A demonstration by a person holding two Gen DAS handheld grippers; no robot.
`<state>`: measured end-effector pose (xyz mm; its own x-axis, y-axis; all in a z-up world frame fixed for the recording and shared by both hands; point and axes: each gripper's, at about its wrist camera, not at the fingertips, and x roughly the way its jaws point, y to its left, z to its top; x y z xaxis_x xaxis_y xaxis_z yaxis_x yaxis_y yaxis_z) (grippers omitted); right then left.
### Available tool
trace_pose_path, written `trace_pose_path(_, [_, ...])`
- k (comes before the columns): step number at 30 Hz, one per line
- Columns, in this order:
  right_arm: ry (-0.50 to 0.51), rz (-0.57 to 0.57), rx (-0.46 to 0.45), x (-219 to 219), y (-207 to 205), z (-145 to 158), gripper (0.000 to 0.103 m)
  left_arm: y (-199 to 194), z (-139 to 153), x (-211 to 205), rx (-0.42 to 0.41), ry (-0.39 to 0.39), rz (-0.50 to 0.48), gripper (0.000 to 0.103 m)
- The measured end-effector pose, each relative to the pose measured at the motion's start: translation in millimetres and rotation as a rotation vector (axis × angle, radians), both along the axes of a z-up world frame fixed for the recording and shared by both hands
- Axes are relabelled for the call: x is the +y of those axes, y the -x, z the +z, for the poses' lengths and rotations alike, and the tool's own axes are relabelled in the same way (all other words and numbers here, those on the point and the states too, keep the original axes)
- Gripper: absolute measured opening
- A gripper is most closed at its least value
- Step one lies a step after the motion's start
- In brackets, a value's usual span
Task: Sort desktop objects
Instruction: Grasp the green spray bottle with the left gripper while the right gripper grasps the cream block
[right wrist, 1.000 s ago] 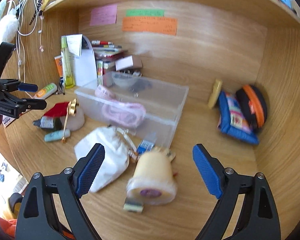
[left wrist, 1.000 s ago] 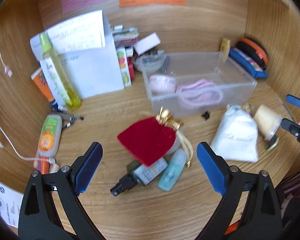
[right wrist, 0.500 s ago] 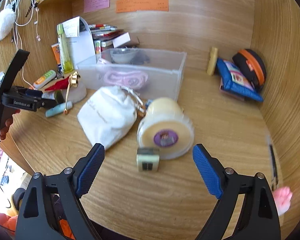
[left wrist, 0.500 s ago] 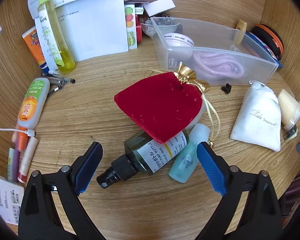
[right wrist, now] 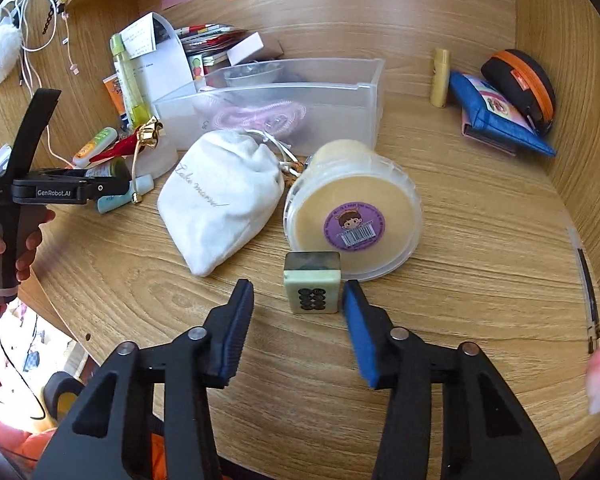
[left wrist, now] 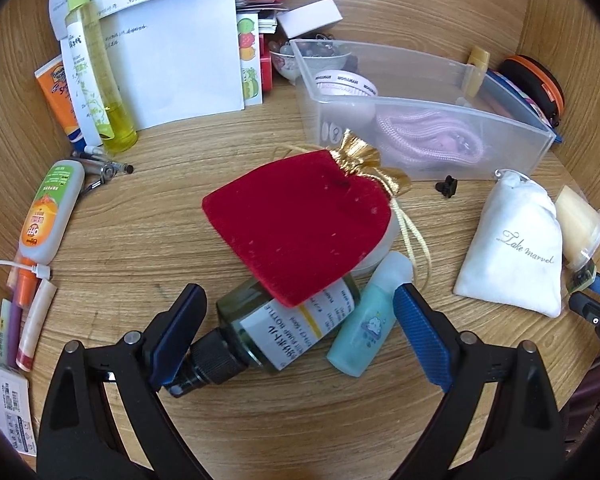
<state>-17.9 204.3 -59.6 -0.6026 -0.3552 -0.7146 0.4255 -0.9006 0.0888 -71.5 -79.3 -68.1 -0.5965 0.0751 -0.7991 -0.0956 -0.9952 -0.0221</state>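
Note:
My left gripper is open, its jaws either side of a dark green pump bottle and a small teal bottle lying on the wooden desk. A red velvet pouch with a gold top lies over the green bottle. My right gripper is open, with a pale green mahjong tile between its fingertips, touching neither. Behind the tile lies a round cream-coloured tub on its side, and a white drawstring bag is left of it. A clear plastic bin holds a pink cord.
At the left stand a yellow spray bottle, papers and an orange-labelled tube. A blue pouch and a black-orange case lie at the back right. Wooden walls enclose the desk on three sides.
Both grippers have moved forward and down toward the desk. The left now straddles the two bottles. The right has narrowed its jaws around the mahjong tile.

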Motion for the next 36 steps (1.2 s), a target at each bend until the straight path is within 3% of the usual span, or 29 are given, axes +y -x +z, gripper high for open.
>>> trace_pose_path(4, [-0.005,-0.006,0.010,-2.6,0.3,-0.6,0.040,1.2,-0.1,0.3,0.003,-0.026,-0.011,0.087])
trace_pose_path(10, [0.006,0.011,0.013,-2.4,0.6,1.2,0.024,-6.0,2.7,1.3,0.015,-0.030,-0.039,0.071])
trace_pose_path(14, [0.033,0.037,0.009,0.0,-0.1,3.3,0.022,-9.5,4.1,0.7,0.023,-0.037,-0.045,0.064])
trace_pose_path(16, [0.039,0.042,0.011,-0.4,-1.2,4.3,0.022,-10.5,6.0,-1.3,0.032,-0.046,-0.033,0.057])
trace_pose_path(18, [0.046,0.051,0.014,-1.3,-3.0,5.6,0.022,-9.8,7.3,-5.4,0.025,-0.078,-0.027,0.041])
trace_pose_path(20, [0.053,0.059,0.015,-2.2,-5.4,7.7,0.022,-9.7,6.8,-8.3,0.014,-0.114,-0.036,0.041])
trace_pose_path(36, [0.086,0.093,0.065,-2.4,-15.5,33.0,0.022,-49.8,32.9,10.2,0.080,-0.094,-0.089,0.041])
